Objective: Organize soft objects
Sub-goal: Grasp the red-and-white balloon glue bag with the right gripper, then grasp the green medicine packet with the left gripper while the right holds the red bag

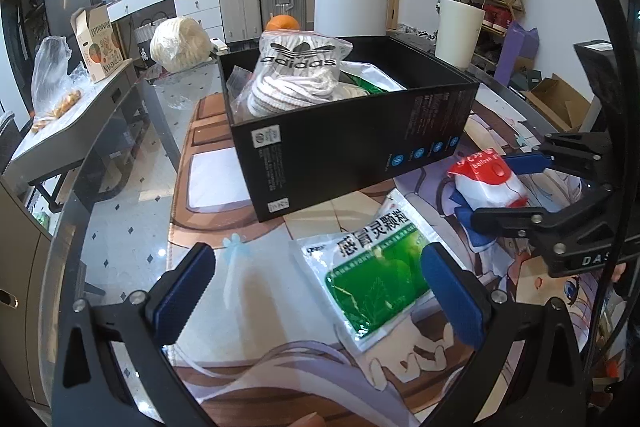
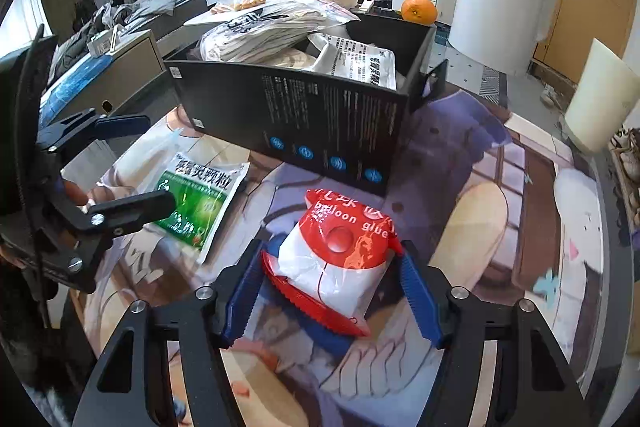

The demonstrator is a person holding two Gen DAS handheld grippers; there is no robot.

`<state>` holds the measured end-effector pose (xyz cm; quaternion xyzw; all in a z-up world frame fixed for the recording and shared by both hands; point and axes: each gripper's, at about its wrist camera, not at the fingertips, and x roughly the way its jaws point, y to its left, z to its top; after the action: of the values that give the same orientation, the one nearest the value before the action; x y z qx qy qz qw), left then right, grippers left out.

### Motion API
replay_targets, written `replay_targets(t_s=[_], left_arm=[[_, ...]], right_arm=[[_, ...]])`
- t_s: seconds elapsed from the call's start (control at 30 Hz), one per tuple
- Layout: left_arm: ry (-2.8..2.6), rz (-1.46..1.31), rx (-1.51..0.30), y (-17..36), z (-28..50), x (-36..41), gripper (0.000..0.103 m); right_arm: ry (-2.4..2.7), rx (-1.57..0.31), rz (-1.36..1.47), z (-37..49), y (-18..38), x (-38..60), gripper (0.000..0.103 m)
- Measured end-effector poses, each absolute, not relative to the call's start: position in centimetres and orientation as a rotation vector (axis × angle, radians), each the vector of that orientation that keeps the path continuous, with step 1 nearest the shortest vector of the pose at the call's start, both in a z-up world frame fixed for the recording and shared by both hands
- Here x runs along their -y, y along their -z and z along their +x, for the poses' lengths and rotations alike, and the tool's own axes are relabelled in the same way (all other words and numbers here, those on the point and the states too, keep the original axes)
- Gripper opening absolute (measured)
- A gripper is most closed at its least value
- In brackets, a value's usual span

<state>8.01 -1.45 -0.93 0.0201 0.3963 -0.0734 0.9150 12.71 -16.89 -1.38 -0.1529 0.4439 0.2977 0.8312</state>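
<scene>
Closing the right gripper [image 2: 334, 291], open around the red pouch [image 2: 340, 255] beside the box [image 2: 304, 119], gently at mid-body, keeping the wide, empty left gripper [image 1: 316, 291] off the green packet [image 1: 372, 267].

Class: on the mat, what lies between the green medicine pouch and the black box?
Nothing: only bare printed mat separates the green pouch from the black box, shown in both wrist views.
</scene>
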Motion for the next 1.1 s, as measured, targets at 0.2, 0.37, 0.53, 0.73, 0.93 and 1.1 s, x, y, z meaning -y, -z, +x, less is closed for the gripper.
replay_targets(t_s=[0.2, 0.37, 0.53, 0.73, 0.93, 1.1], left_arm=[[0.177, 0.05, -0.836, 1.1, 7.7, 2.8, 0.103], [0.192, 0.061, -0.885, 1.5, 8.3, 3.9, 0.103], [0.178, 0.02, -0.935, 2.0, 9.3, 4.3, 0.103], [0.091, -0.016, -0.943, 2.1, 10.4, 4.6, 0.103], [0.056, 0.018, -0.953, 2.2, 10.4, 4.8, 0.103], [0.066, 0.019, -0.954, 2.3, 9.8, 3.5, 0.103]], right_arm=[[-0.634, -0.925, -0.281, 11.6, 0.9, 18.4, 0.067], [-0.638, -0.918, -0.268, 11.6, 0.6, 18.8, 0.067], [-0.63, -0.92, -0.266, 11.9, 0.6, 19.0, 0.067], [-0.612, -0.931, -0.258, 12.4, 0.9, 19.6, 0.067], [-0.609, -0.93, -0.263, 12.4, 0.9, 19.7, 0.067], [-0.603, -0.934, -0.263, 12.5, 1.1, 19.8, 0.067]])
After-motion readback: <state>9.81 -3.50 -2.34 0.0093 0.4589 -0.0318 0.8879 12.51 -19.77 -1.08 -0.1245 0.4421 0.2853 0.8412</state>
